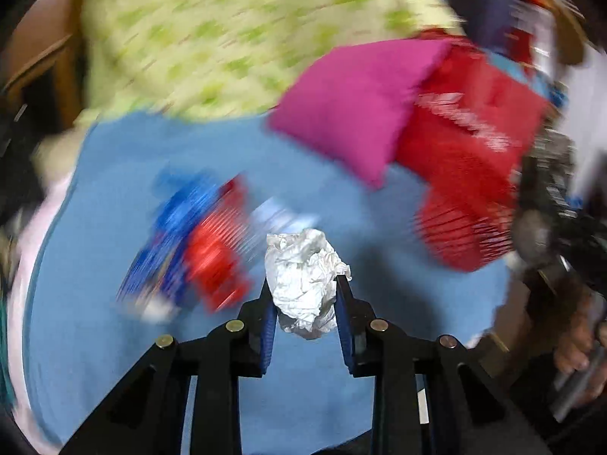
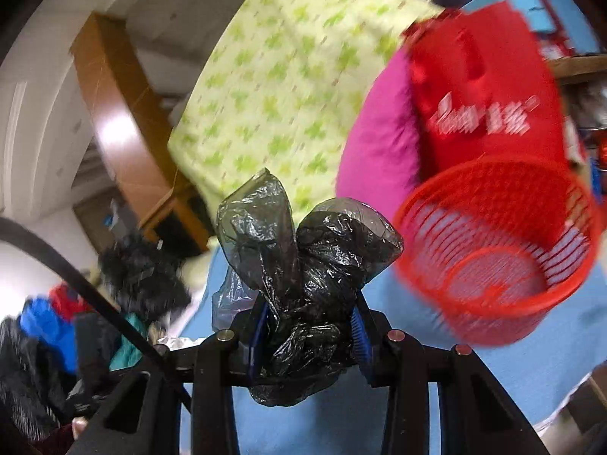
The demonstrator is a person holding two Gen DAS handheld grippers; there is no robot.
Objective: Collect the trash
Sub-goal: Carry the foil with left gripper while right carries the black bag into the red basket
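Left claw point(image 1: 305, 284) pinches a crumpled white paper ball point(image 1: 303, 280)

Around the red basket point(image 2: 500, 254) the blue sheet point(image 1: 95, 341) lies bare toward the camera, so a gripper could pass there. Behind the basket, a magenta cushion point(image 2: 379, 151) and a red bag point(image 2: 481, 87) block the way. Left of the basket, a blurred blue-and-red packet point(image 1: 189, 250) lies on the sheet.
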